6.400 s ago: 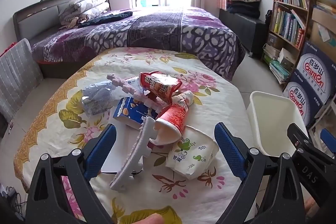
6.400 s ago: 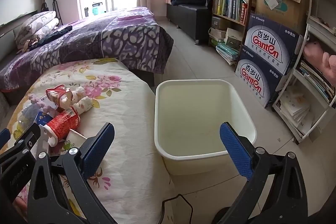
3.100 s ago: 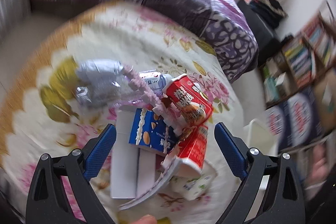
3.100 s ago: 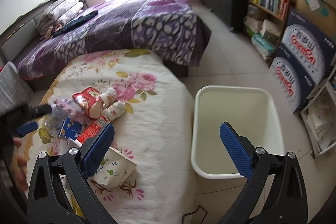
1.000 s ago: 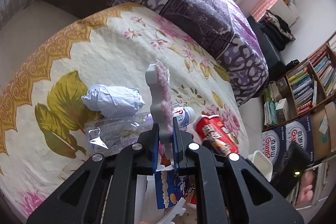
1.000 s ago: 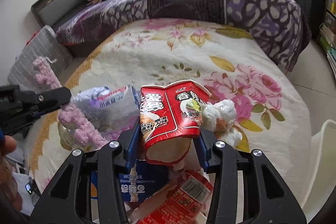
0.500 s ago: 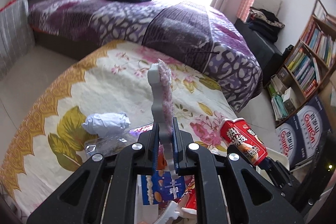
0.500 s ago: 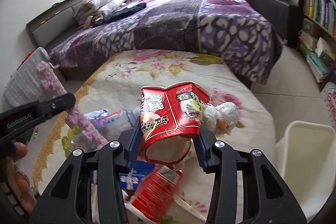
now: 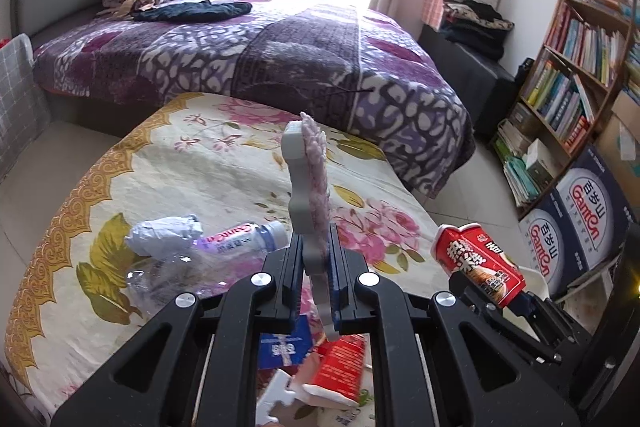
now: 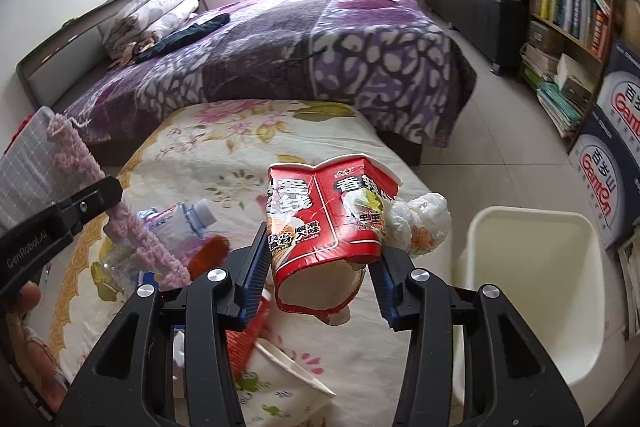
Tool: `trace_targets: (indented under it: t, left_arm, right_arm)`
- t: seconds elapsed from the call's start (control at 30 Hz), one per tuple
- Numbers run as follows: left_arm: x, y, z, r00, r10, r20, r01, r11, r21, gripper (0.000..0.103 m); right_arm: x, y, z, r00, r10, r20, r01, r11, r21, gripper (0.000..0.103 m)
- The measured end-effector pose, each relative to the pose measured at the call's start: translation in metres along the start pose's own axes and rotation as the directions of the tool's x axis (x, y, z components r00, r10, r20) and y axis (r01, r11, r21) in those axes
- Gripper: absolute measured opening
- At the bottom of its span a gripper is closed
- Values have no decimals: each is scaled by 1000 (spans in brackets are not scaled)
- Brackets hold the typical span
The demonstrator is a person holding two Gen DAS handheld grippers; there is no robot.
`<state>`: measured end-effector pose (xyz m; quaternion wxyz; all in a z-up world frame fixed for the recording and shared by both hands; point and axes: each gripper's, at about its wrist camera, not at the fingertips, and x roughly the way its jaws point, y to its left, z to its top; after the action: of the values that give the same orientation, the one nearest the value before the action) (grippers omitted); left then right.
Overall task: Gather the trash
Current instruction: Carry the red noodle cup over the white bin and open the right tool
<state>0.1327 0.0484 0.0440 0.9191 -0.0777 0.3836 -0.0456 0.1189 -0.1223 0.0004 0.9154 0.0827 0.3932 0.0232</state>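
Observation:
My left gripper (image 9: 315, 277) is shut on a grey foam strip with pink fuzzy backing (image 9: 307, 187), held upright above the floral table; it also shows at the left of the right wrist view (image 10: 120, 223). My right gripper (image 10: 320, 279) is shut on a crushed red noodle cup (image 10: 326, 223), lifted above the table, with crumpled white tissue (image 10: 420, 223) hanging at its right side. The red cup also shows in the left wrist view (image 9: 476, 267). A white bin (image 10: 532, 291) stands on the floor to the right of the table.
On the table (image 9: 192, 163) lie a crushed clear bottle (image 9: 224, 247), a crumpled grey wrapper (image 9: 164, 233), a blue carton (image 9: 282, 345), a red cup (image 9: 340, 367) and a white paper cup (image 10: 288, 379). A purple bed (image 9: 248, 55) lies beyond; a bookshelf (image 9: 576, 67) and boxes (image 9: 580, 239) stand right.
Both grippers have lifted their items higher and tilted up from the table. The right gripper has carried the red cup to the right, nearer the white bin.

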Motion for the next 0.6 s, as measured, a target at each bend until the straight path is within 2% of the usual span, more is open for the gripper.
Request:
trace_targets:
  t: [0.6]
  left_arm:
    - [7, -58, -17, 996, -83, -39, 86, 993, 82, 11]
  right_arm:
    - [-17, -81, 0, 994, -98, -41, 104, 980, 170, 46]
